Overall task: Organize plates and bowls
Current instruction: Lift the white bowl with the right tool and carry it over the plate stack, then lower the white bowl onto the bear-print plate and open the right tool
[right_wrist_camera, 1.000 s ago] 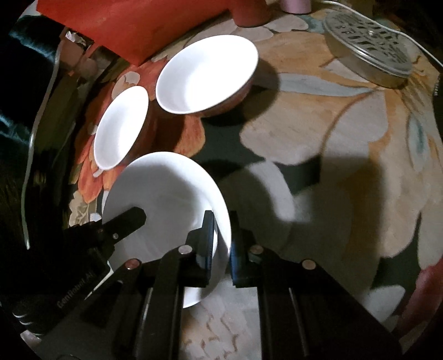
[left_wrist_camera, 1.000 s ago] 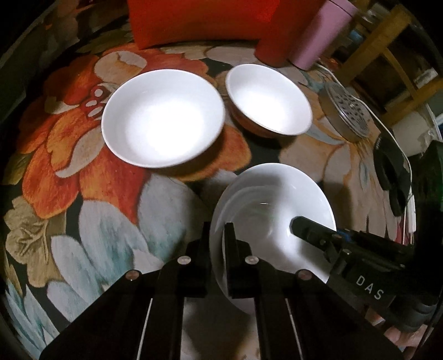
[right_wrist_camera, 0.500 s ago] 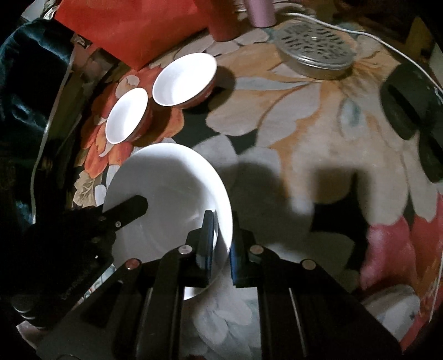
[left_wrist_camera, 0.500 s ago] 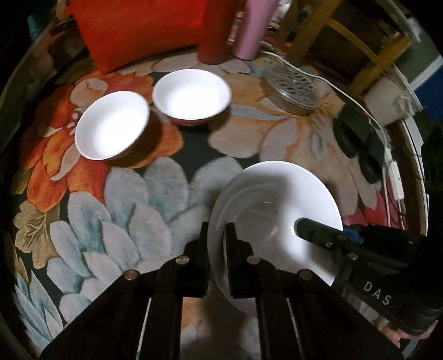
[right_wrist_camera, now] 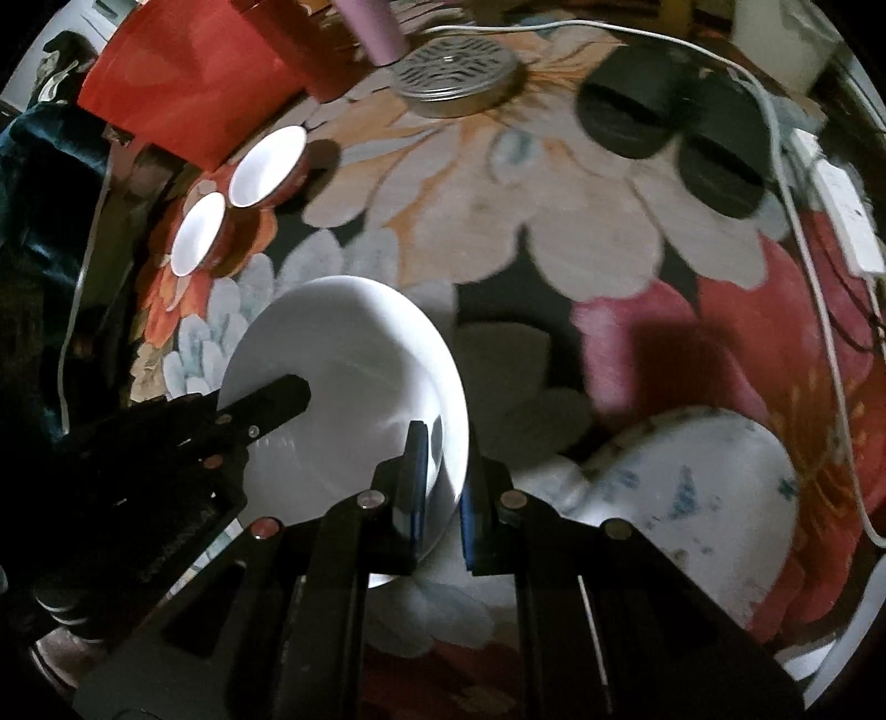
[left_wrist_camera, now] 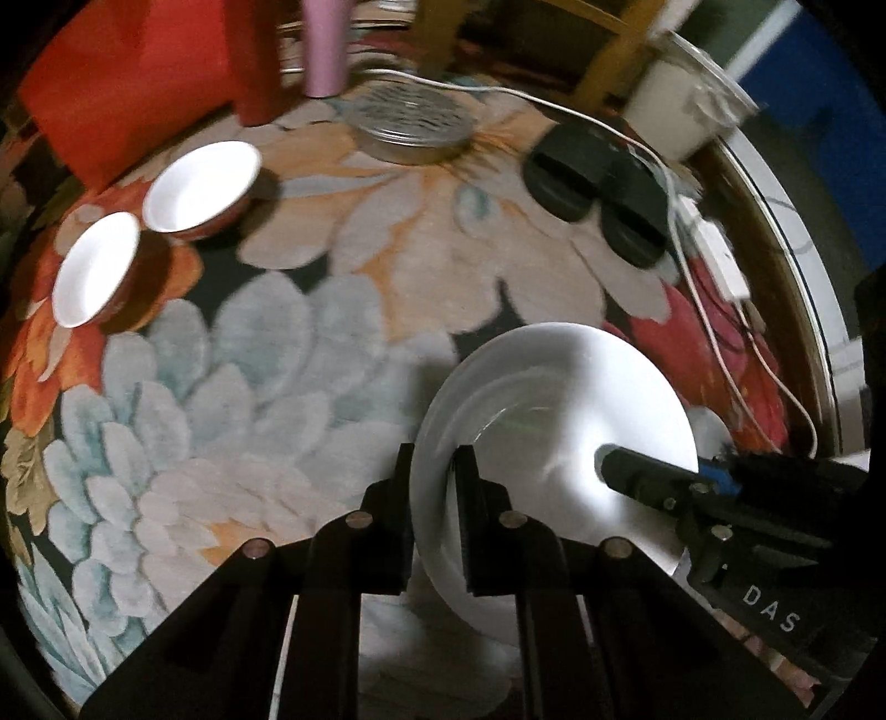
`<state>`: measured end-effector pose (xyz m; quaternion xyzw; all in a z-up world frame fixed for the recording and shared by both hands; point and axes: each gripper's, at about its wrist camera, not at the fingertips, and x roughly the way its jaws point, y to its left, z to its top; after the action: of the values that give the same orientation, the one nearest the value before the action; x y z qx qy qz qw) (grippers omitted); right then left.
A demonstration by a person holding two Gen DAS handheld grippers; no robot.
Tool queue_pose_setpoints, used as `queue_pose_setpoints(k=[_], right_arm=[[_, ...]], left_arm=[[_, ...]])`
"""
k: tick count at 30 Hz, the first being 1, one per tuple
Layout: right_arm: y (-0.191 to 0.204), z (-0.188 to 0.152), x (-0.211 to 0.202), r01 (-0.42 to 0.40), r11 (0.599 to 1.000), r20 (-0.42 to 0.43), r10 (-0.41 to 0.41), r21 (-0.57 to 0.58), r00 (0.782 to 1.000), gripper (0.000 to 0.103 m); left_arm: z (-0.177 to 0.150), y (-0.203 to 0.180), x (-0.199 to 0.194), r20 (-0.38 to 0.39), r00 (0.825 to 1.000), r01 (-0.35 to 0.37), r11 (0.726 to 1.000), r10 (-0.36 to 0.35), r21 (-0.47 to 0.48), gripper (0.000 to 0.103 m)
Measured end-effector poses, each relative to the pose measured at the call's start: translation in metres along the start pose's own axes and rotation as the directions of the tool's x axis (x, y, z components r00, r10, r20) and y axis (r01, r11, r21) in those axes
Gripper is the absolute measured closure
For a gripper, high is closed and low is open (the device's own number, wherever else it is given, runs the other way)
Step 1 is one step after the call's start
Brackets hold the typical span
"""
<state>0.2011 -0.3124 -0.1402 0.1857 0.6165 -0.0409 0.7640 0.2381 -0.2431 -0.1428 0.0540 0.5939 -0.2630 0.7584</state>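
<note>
A white deep plate (left_wrist_camera: 559, 421) is held up above the flowered tablecloth by both grippers. My left gripper (left_wrist_camera: 434, 487) is shut on its left rim. My right gripper (right_wrist_camera: 446, 471) is shut on its right rim; the plate shows in the right wrist view (right_wrist_camera: 343, 354). The right gripper shows in the left wrist view (left_wrist_camera: 664, 487), and the left one in the right wrist view (right_wrist_camera: 260, 410). Two white bowls with red outsides stand side by side at the far left: one (left_wrist_camera: 202, 185) (right_wrist_camera: 268, 166) behind, one (left_wrist_camera: 94, 268) (right_wrist_camera: 198, 235) in front.
A red box (left_wrist_camera: 127, 83), a red cup (left_wrist_camera: 257, 61) and a pink cup (left_wrist_camera: 326, 50) stand at the back. A metal perforated lid (left_wrist_camera: 415, 124), two black round objects (left_wrist_camera: 598, 188), and a white cable with adapter (left_wrist_camera: 720, 260) lie to the right.
Both grippers have carried the plate back and to the right, away from the two bowls. The bowls now look smaller and farther left. More of the table's right side shows.
</note>
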Motion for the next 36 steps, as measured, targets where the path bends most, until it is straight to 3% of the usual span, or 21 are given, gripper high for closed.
queue_pose_setpoints(k=[13, 28, 36], right_arm=[[-0.057, -0.042, -0.027, 0.062, 0.996, 0.0, -0.062, 0.071, 0.998, 0.092], [-0.13, -0.094, -0.02, 0.073, 0.964, -0.079, -0.054, 0.256, 0.995, 0.092], [-0.158, -0.104, -0.01, 0.074, 0.947, -0.08, -0.051, 0.311, 0.995, 0.092]], left_arm=[[-0.02, -0.076, 0.017, -0.061, 0.996, 0.075, 0.99, -0.068, 0.123, 0.09], [-0.065, -0.151, 0.046, -0.147, 0.988, 0.094, 0.947, -0.05, 0.309, 0.09], [-0.073, -0.169, 0.071, -0.183, 0.982, 0.099, 0.939, -0.04, 0.33, 0.09]])
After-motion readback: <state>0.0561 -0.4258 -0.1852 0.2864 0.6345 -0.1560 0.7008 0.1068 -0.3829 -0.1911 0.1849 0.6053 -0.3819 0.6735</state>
